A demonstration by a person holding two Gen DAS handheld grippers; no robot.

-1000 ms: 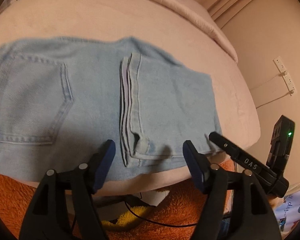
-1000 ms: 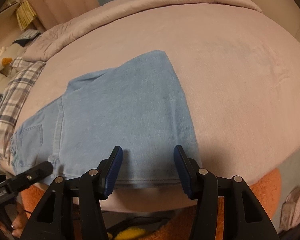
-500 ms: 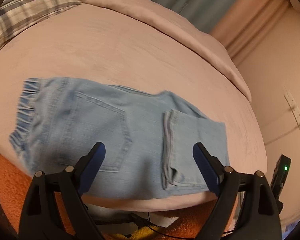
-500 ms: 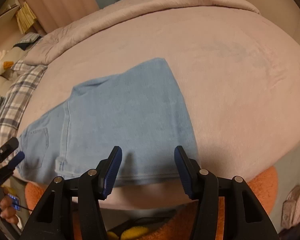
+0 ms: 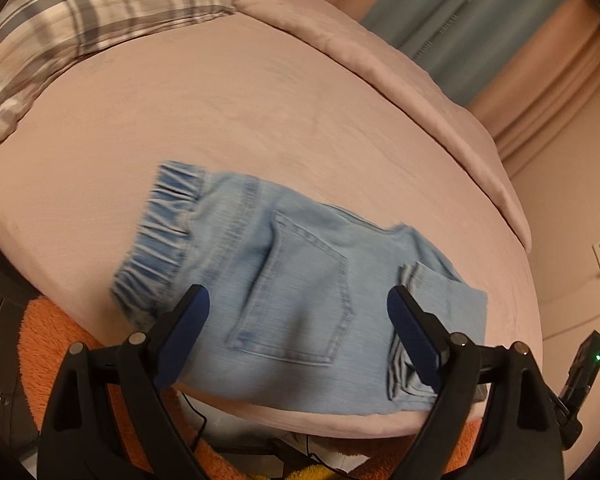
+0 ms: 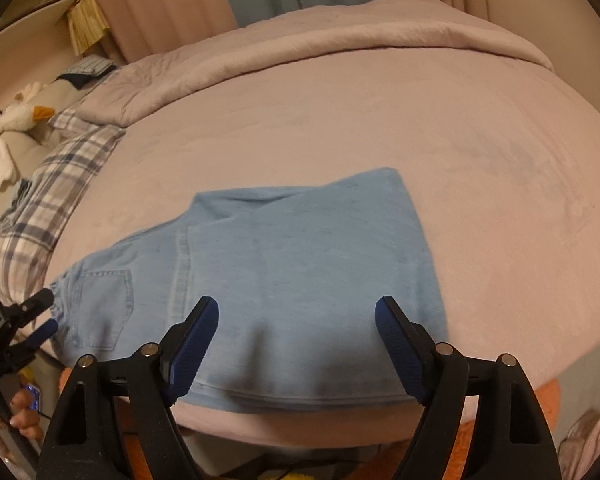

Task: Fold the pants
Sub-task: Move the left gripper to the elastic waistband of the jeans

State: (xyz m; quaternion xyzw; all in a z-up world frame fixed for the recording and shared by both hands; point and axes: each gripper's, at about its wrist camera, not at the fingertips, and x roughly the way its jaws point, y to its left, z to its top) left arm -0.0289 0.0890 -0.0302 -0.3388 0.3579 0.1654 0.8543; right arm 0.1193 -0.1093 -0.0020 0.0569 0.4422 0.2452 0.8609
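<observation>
Light blue denim pants (image 5: 300, 280) are laid folded on the pinkish-beige fleece bed cover (image 5: 260, 120), near its front edge. An elastic gathered waistband (image 5: 160, 232) is seen at the left end, a stitched back pocket (image 5: 296, 300) in the middle, and stacked leg hems (image 5: 410, 280) folded over at the right. The black left gripper with blue pads (image 5: 298, 332) is held spread wide above the pocket area, nothing pinched. The black right gripper with blue pads (image 6: 296, 344) is likewise spread wide over the folded leg section (image 6: 308, 264), nothing gripped. A plaid grey-and-white pillow (image 5: 80, 12) is seen at the head of the bed, a white plush duck (image 6: 12, 124) beyond it. An orange fuzzy rug (image 5: 60, 332) is visible below the bed edge.
</observation>
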